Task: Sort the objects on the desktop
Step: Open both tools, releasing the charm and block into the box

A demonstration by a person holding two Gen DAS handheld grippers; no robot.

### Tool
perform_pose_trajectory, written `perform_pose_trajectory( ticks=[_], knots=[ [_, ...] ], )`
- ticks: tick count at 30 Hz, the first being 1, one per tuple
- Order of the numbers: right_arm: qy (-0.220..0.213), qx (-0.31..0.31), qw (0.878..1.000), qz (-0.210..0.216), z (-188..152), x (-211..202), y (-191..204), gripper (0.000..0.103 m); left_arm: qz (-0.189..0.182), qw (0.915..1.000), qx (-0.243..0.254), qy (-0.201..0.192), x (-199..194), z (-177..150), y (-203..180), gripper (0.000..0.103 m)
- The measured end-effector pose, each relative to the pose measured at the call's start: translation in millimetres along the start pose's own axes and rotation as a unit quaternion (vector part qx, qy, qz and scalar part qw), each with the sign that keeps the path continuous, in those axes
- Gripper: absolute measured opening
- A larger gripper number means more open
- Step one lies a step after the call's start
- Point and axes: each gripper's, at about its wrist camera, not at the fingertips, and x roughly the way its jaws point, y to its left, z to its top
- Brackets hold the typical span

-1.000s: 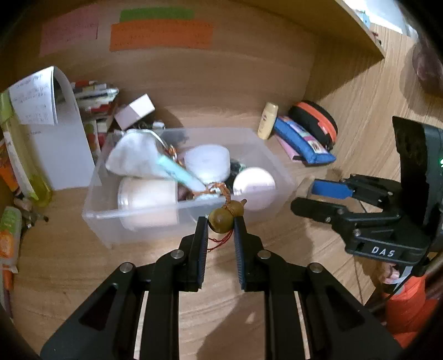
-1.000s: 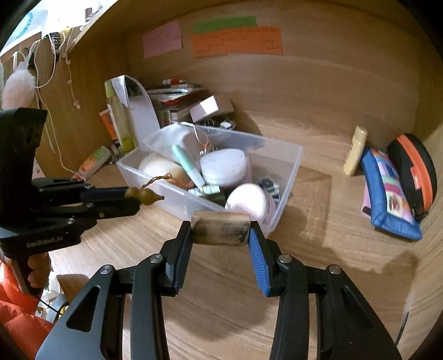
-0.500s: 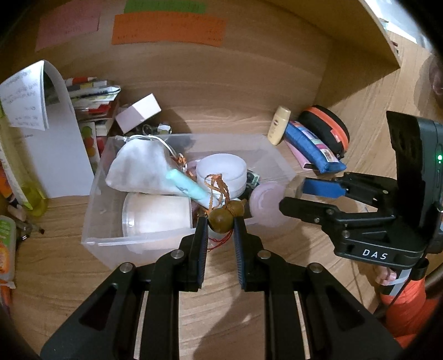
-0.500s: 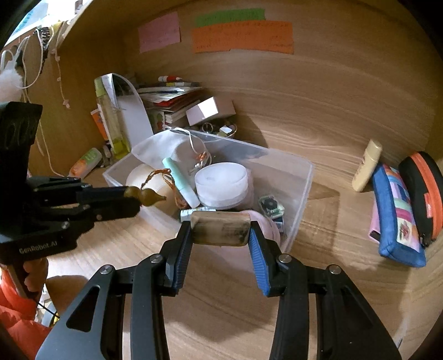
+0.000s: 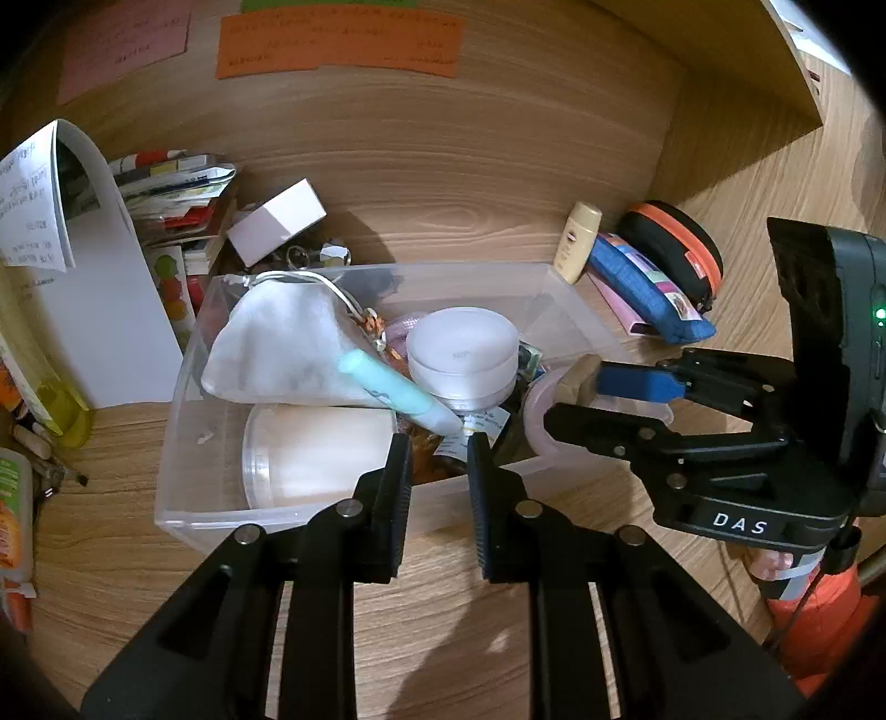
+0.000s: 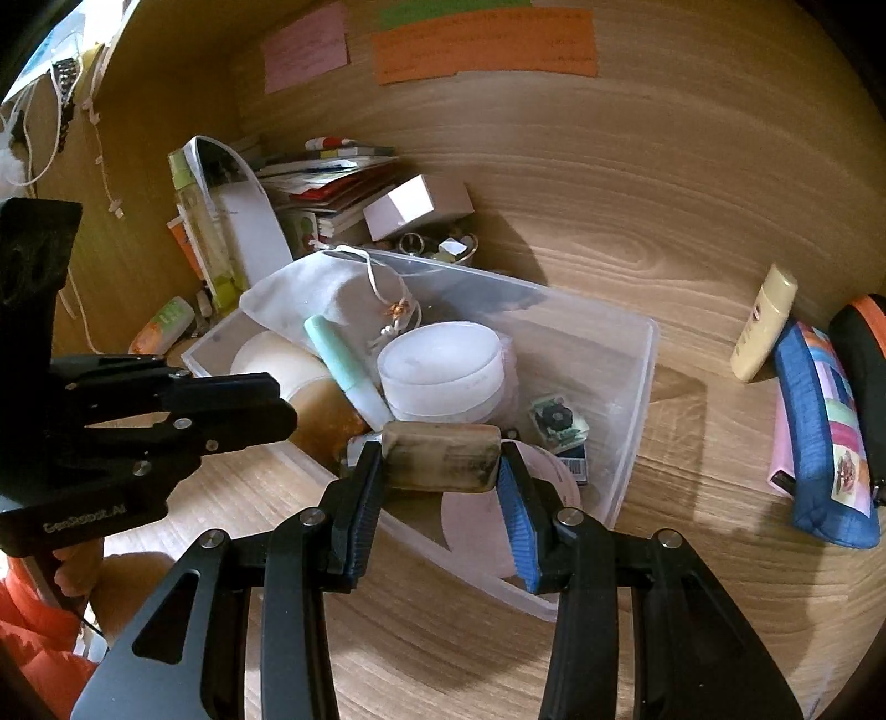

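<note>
The wooden table point(image 5: 498, 637) runs under both claws and up to the back panel, which carries an orange note point(image 5: 338, 44) and a pink note point(image 5: 122, 55).

Just ahead of both claws sits the clear plastic bin point(image 5: 183, 443), its near wall touching nothing but the table. Inside it, toward the left claw's far left, lies a white drawstring pouch point(image 5: 277, 343); below that a pale round tub point(image 5: 315, 454) on its side; a mint-green tube point(image 5: 398, 393) slants across toward the left claw's tips; a white round jar point(image 5: 462, 349) stands ahead and slightly right of them. A pinkish lid point(image 6: 482, 515) lies in the bin corner right under the right claw.

Beyond the bin, far left of the left claw, are a curled white paper sheet point(image 5: 99, 288) and a stack of booklets point(image 5: 177, 188), with a small white box point(image 5: 277, 227) beside them.

To the right of the right claw, well apart from the bin, lie a blue pouch point(image 6: 819, 437), a black case with orange trim point(image 6: 864, 354) and a cream bottle point(image 6: 764, 327) leaning by it.

The right claw point(image 6: 440, 471) is clamped on a brown wooden block point(image 6: 440, 457), held over the bin's near right corner.

The left claw point(image 5: 438, 476) stands narrowly parted with nothing between its fingers, tips at the bin's near wall.
</note>
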Motion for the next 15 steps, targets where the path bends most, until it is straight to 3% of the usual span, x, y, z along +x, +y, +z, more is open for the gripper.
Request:
perform_pose_trajectory(
  ticks=[10, 15],
  knots=[
    [0.0, -0.009, 1.0, -0.005, 0, -7, 5, 0.037, -0.003, 1.0, -0.008, -0.004, -9, -1, 2, 0.027],
    [-0.014, -0.009, 1.0, -0.014, 0, -18, 9, 0.045, -0.006, 0.9998, -0.015, -0.014, -20, -3, 4, 0.035]
  ],
)
